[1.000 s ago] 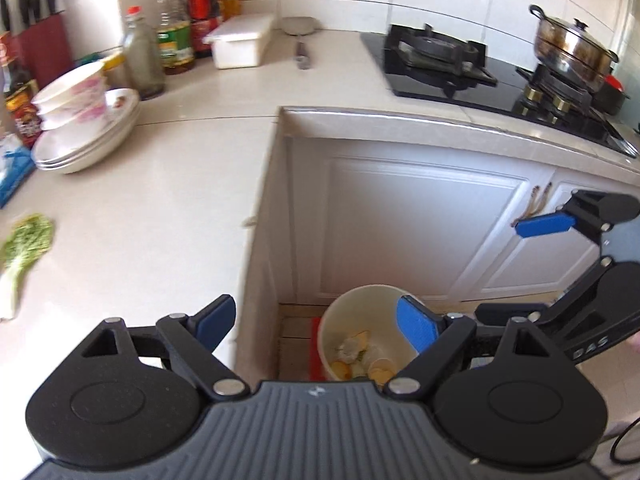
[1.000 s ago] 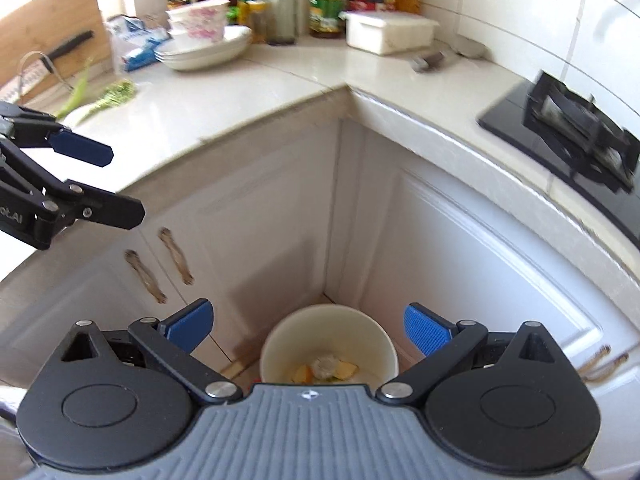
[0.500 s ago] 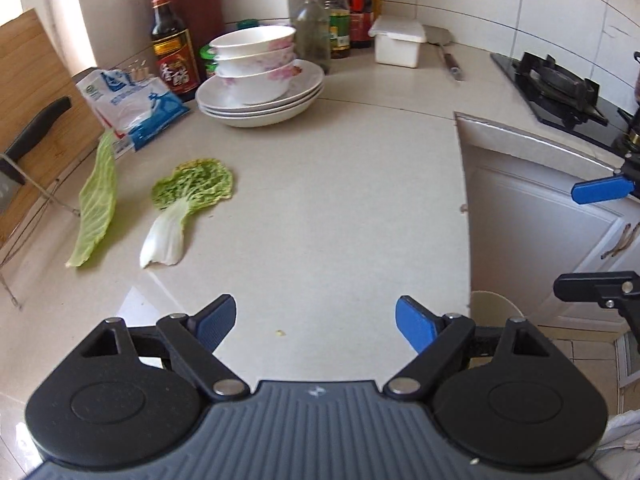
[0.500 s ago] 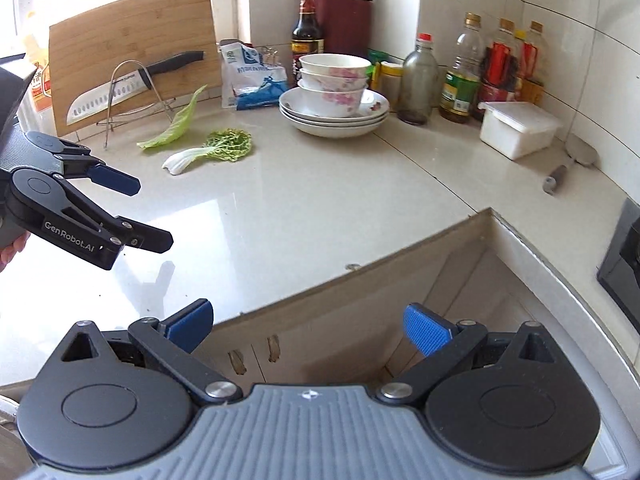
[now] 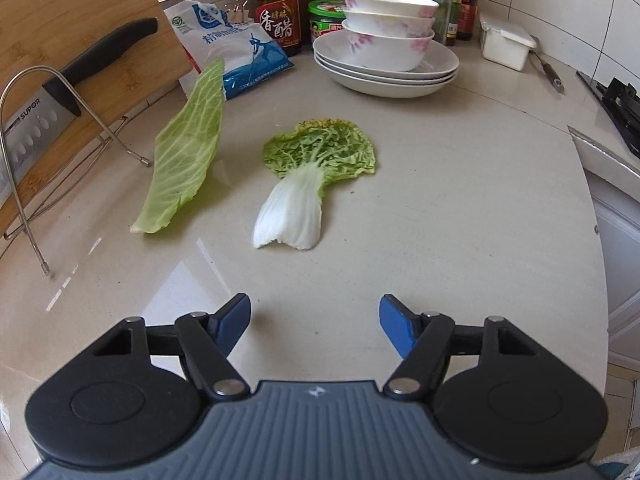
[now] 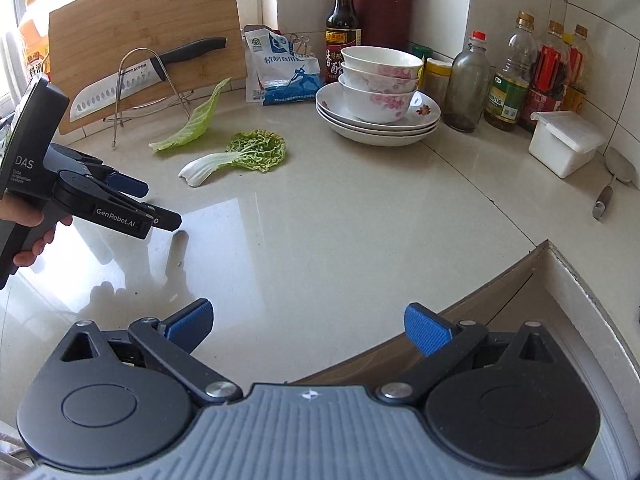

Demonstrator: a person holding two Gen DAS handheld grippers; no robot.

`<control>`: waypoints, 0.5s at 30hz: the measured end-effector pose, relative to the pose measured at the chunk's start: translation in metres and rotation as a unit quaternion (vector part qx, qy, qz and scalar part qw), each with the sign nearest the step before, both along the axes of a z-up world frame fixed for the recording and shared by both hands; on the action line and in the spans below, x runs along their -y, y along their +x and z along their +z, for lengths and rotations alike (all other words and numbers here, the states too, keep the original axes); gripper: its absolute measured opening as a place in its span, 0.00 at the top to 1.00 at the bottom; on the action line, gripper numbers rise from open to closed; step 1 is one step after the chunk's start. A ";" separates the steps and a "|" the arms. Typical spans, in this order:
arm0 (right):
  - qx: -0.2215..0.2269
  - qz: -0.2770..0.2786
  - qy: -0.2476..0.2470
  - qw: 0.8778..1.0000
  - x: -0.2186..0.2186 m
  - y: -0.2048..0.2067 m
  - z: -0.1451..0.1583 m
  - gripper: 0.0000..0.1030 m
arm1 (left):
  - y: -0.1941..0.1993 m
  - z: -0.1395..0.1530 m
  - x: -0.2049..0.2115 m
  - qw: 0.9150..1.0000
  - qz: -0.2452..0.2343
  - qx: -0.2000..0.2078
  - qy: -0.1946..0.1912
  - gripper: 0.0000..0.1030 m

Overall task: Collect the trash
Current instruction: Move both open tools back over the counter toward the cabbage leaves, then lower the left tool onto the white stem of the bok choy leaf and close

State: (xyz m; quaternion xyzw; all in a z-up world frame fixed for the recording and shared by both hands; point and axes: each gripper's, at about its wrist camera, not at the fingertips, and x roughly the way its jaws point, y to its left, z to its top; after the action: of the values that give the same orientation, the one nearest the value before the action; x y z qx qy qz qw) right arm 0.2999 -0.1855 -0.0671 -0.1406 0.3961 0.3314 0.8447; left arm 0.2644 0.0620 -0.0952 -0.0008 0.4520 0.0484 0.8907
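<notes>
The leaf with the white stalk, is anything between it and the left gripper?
Nothing visible. The left gripper is open and points at the white-stalked leaf across bare counter. The other leaf lies off to its left, and the bowls stand beyond it.

Black left gripper (image 6: 160, 204) printed "GenRobot.AI" and "DAS", blue-padded jaws, silver screws, bare-skinned hand (image 6: 34, 236).

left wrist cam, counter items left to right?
Knife → pale cabbage leaf → napa cabbage leaf → stacked bowls on plates → white lidded box → stove.
</notes>
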 end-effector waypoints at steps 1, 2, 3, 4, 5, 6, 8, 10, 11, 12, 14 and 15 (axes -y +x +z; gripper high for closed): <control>-0.001 0.000 0.000 1.000 -0.003 0.002 0.000 0.00 | 0.002 -0.001 -0.002 1.000 -0.002 0.000 0.000 0.32; -0.001 0.000 -0.001 1.000 -0.005 0.004 0.000 0.00 | 0.006 -0.001 -0.006 1.000 -0.003 0.002 -0.002 0.32; -0.001 0.001 -0.001 1.000 -0.008 0.006 0.000 0.00 | 0.008 -0.001 -0.008 1.000 -0.004 0.003 -0.003 0.32; -0.001 0.002 -0.002 1.000 -0.011 0.008 0.000 0.00 | 0.011 -0.001 -0.010 1.000 -0.006 0.005 -0.003 0.32; -0.002 0.003 -0.003 1.000 -0.013 0.010 0.000 0.00 | 0.015 -0.001 -0.012 1.000 -0.008 0.006 -0.004 0.32; -0.002 0.004 -0.003 1.000 -0.015 0.012 0.000 0.00 | 0.018 -0.001 -0.014 1.000 -0.010 0.007 -0.007 0.32; -0.001 0.007 -0.003 1.000 -0.020 0.015 0.000 0.00 | 0.026 -0.002 -0.019 1.000 -0.012 0.008 -0.011 0.32; 0.000 0.009 -0.004 1.000 -0.023 0.019 0.001 0.00 | 0.034 -0.002 -0.022 1.000 -0.017 0.011 -0.011 0.31; 0.000 0.009 -0.004 1.000 -0.026 0.020 0.002 0.00 | 0.038 -0.002 -0.025 1.000 -0.017 0.012 -0.011 0.31; 0.000 0.010 -0.005 1.000 -0.027 0.022 0.002 0.00 | 0.042 -0.002 -0.026 1.000 -0.020 0.012 -0.013 0.31; 0.001 0.011 -0.005 1.000 -0.029 0.024 0.002 0.00 | 0.050 -0.003 -0.031 0.999 -0.023 0.013 -0.019 0.31; 0.001 0.010 -0.006 1.000 -0.031 0.026 0.001 0.00 | 0.053 -0.003 -0.031 0.999 -0.025 0.013 -0.019 0.31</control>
State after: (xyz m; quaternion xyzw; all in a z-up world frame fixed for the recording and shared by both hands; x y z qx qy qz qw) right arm 0.3255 -0.1548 -0.0660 -0.1502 0.3961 0.3377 0.8406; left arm 0.3175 0.0934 -0.0982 -0.0071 0.4408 0.0179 0.8974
